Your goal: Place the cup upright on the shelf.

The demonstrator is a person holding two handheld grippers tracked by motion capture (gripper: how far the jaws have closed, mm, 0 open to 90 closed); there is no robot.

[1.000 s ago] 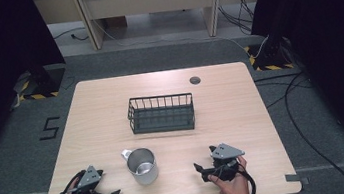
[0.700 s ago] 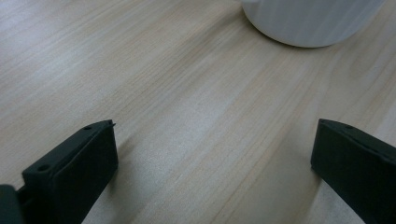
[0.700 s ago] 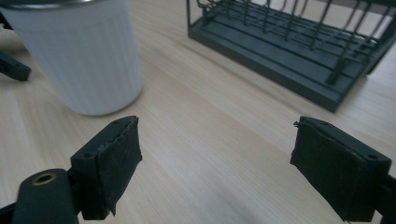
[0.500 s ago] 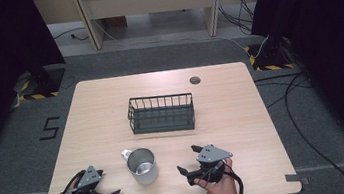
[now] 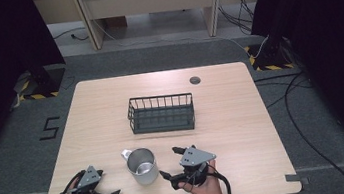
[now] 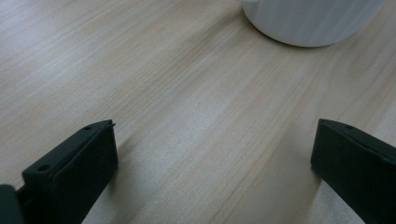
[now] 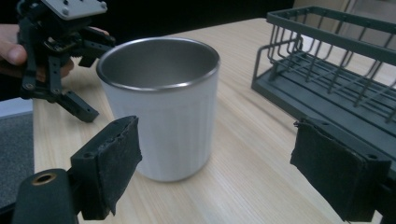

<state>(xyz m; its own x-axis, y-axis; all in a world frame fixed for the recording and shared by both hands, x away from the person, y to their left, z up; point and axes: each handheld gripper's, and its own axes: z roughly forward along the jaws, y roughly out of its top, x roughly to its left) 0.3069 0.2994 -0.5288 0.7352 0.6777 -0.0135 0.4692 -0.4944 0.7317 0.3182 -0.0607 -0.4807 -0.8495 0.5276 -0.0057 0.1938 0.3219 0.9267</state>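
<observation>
Mug (image 6: 312, 21) cut off by top edge in left gripper view; rack (image 7: 336, 70) cropped right.

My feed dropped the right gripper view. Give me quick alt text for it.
A white cup with a bare metal inside stands upright on the wooden table, just ahead of the right gripper, whose jaws are spread wide and not touching it. A dark wire rack sits to the right, and the left gripper, held in a hand, is behind the cup at upper left.
</observation>
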